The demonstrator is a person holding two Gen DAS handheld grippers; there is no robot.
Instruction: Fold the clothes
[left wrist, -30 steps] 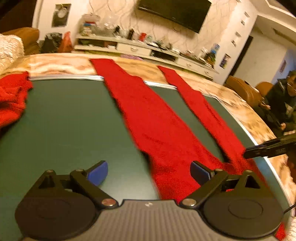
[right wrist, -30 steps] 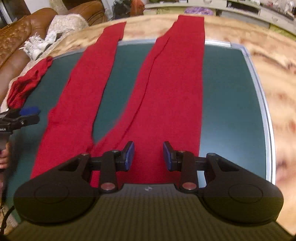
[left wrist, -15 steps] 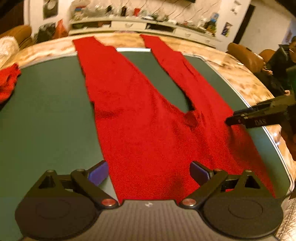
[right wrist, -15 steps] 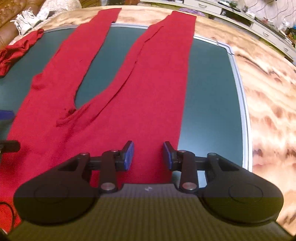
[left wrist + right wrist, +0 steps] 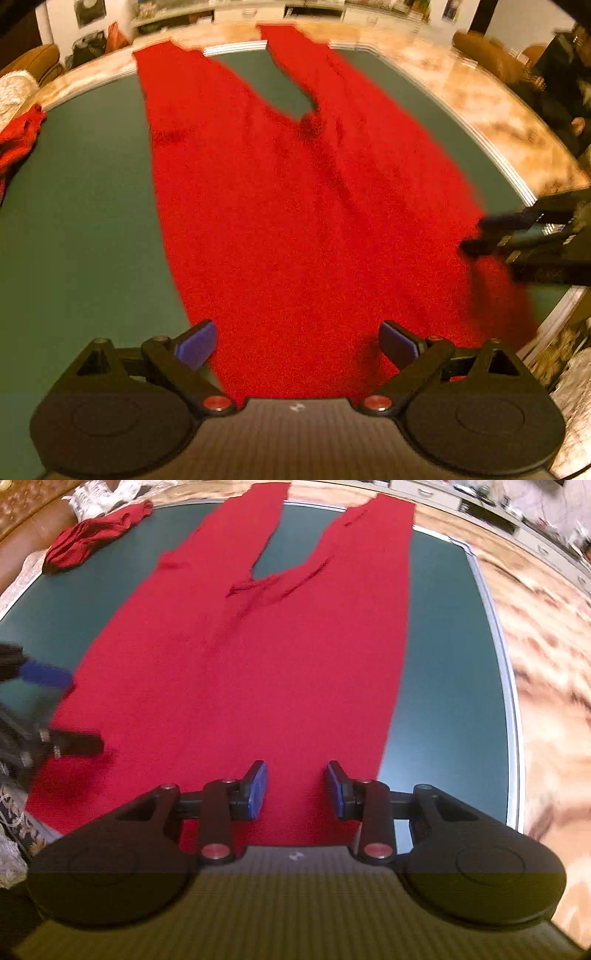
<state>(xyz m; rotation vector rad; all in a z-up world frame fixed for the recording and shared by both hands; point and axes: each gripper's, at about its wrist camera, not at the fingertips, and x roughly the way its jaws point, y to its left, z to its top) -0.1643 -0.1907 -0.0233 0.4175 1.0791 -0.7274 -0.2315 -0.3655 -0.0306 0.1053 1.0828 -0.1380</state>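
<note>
A pair of red trousers (image 5: 295, 206) lies flat on the green table top (image 5: 74, 221), legs pointing away and waist end near me. It also shows in the right wrist view (image 5: 258, 664). My left gripper (image 5: 297, 343) is open wide and empty, hovering over the waist end's left part. My right gripper (image 5: 295, 790) is open with a narrower gap, empty, over the waist end's right part. Each gripper shows at the edge of the other's view, the right one (image 5: 524, 236) and the left one (image 5: 48, 709).
A second red garment (image 5: 92, 535) lies crumpled at the table's far left edge, also in the left wrist view (image 5: 18, 136). The green top has a metal rim (image 5: 506, 664) and a marbled border (image 5: 546, 635). A sofa and shelves stand beyond.
Both grippers have drawn back along the trousers toward the waist end. The legs now appear farther away. Both grippers stay open.
</note>
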